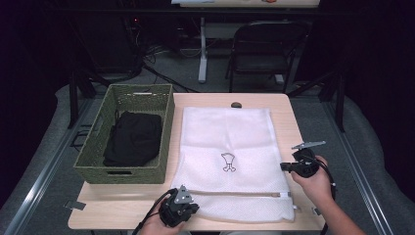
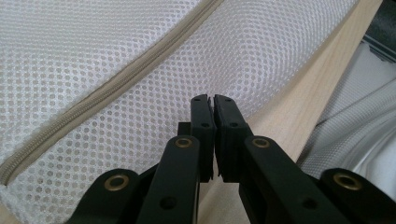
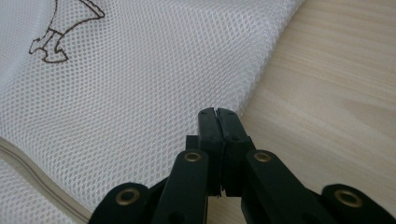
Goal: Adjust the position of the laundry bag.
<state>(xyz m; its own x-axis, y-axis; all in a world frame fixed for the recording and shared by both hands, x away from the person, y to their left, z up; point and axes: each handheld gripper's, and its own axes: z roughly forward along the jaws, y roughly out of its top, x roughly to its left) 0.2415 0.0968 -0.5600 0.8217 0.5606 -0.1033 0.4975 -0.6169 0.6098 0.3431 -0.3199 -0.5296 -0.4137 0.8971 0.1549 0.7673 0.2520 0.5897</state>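
A white mesh laundry bag (image 1: 225, 142) lies flat on the wooden table (image 1: 286, 125), with a beige zipper (image 1: 235, 193) across its near end and a small dark emblem (image 1: 228, 162) in the middle. My left gripper (image 1: 192, 207) rests at the bag's near left corner. In the left gripper view the bag (image 2: 93, 46) and zipper (image 2: 116, 84) lie under the shut left gripper (image 2: 213, 99), nothing visibly between its jaws. My right gripper (image 1: 284, 166) sits at the bag's right edge. It is shut (image 3: 218, 112), tips over the mesh (image 3: 140, 84) where it meets the wood.
A green woven basket (image 1: 169, 127) stands left of the bag and holds a black garment (image 1: 133, 138). A small dark object (image 1: 236, 105) lies at the table's far edge. A folding chair (image 1: 264, 49) and a table leg stand beyond. Bare wood runs along the right side.
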